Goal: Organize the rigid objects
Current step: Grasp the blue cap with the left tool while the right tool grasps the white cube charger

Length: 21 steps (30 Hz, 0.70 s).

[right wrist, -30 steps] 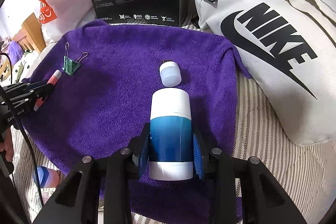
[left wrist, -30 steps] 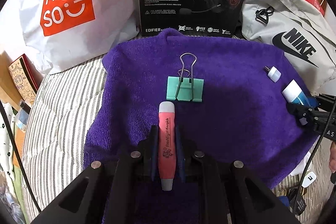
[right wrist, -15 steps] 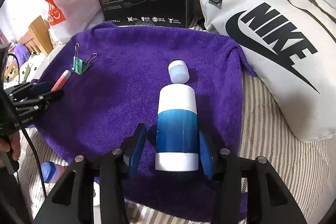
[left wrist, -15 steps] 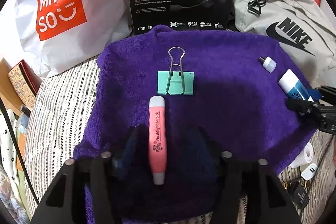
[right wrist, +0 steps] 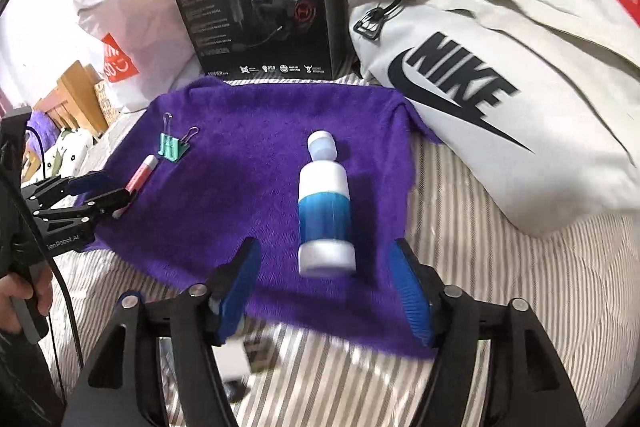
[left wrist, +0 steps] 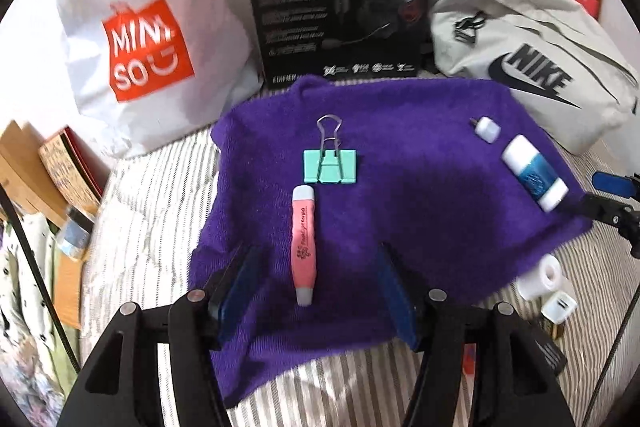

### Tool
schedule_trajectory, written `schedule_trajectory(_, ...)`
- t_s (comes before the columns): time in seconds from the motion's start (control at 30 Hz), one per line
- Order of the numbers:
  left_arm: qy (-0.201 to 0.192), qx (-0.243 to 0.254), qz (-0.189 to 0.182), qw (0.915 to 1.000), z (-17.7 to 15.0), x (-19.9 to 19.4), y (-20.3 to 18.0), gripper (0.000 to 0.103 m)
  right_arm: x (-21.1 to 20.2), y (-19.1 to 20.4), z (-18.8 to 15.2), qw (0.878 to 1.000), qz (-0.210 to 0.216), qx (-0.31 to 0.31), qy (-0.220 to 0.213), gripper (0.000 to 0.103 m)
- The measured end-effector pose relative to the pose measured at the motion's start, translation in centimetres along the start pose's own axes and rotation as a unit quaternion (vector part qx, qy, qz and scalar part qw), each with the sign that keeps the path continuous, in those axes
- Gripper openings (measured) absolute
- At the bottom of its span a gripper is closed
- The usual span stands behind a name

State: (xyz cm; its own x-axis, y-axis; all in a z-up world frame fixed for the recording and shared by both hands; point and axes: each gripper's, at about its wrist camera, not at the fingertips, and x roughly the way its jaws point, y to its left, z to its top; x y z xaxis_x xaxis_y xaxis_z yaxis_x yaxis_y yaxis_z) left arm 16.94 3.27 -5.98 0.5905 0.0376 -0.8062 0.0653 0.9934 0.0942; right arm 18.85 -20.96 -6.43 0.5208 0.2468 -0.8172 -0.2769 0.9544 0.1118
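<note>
Both grippers had just let go: the left gripper stood apart around the pink pen, and the right gripper was opening clear of the blue bottle. Both things lay on the purple towel, so these placements looked finished.

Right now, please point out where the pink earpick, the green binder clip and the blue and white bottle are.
pink earpick [left wrist: 303, 242]: left wrist view, middle of its pink body.
green binder clip [left wrist: 330, 167]: left wrist view, its green body.
blue and white bottle [right wrist: 325, 215]: right wrist view, its blue band.
</note>
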Motion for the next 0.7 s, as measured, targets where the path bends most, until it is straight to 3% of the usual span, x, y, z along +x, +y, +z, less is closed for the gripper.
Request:
schedule_trajectory(0.23, -0.006, 0.018, -0.048, 0.9987, -1.4, -2.6, -2.4, 0.059, -2.7, 0.1, -4.0, 1.000, -0.012, 0.013, 0.015, 0.068)
schedule_trajectory(0.43, 0.015, 0.027, -0.085, 0.9959, -3.5, -2.8, -4.8, 0.059, -4.4, 0.0, -6.7, 0.999, -0.004, 0.031, 0.021, 0.068)
schedule_trajectory(0.7, 0.047, 0.044, -0.089, 0.9939, -4.6, -0.9, -7.2, 0.059, -5.7, 0.0, -9.0, 0.998, 0.023, 0.051, 0.027, 0.068)
